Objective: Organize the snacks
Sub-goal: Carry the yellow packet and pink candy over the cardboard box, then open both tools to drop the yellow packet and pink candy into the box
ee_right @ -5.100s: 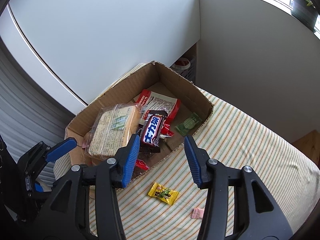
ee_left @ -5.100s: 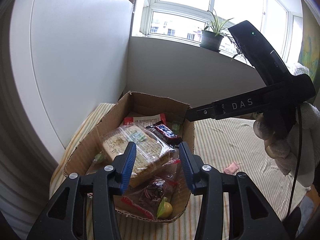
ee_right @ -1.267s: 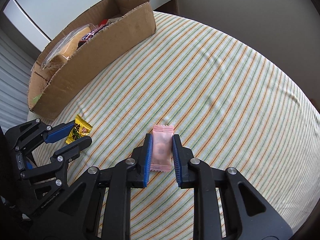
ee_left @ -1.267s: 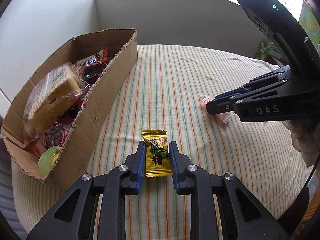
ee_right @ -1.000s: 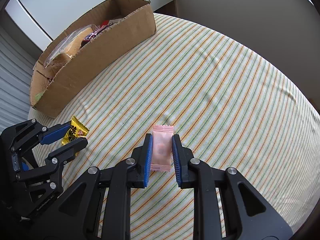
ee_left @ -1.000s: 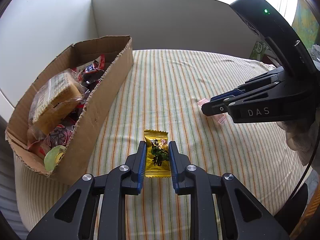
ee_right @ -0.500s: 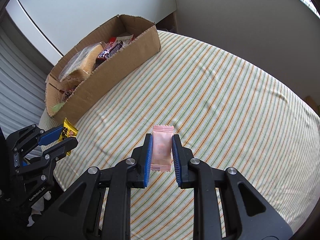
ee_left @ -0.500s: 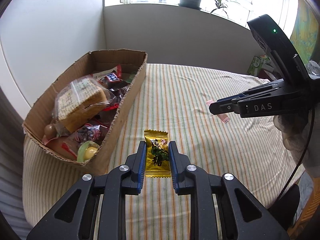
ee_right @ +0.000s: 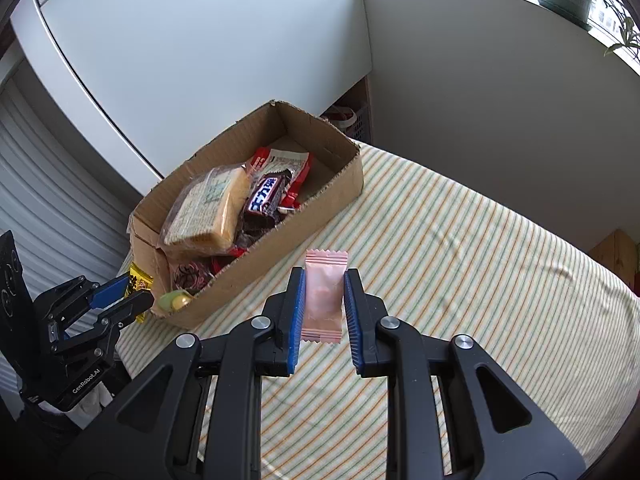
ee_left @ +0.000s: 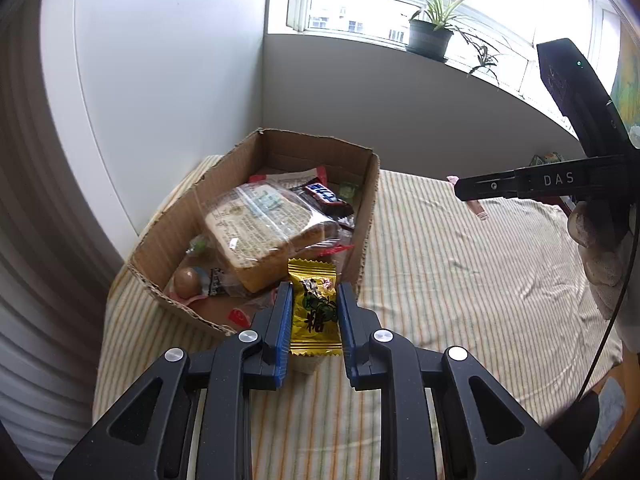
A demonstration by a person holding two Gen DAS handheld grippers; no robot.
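We carry both sweets over the cardboard box (ee_right: 336, 196) on the striped cloth (ee_right: 460, 264); our left gripper (ee_left: 311, 314) stays clamped on the yellow candy (ee_left: 314, 312), our right gripper (ee_right: 324, 304) on the pink candy (ee_right: 325, 294); release only above the box's open space.

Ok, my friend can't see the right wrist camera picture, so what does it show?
The right gripper pinches a pink candy above a striped tablecloth. Beyond it sits a cardboard box of snacks, and at its near end the left gripper holds a yellow candy.
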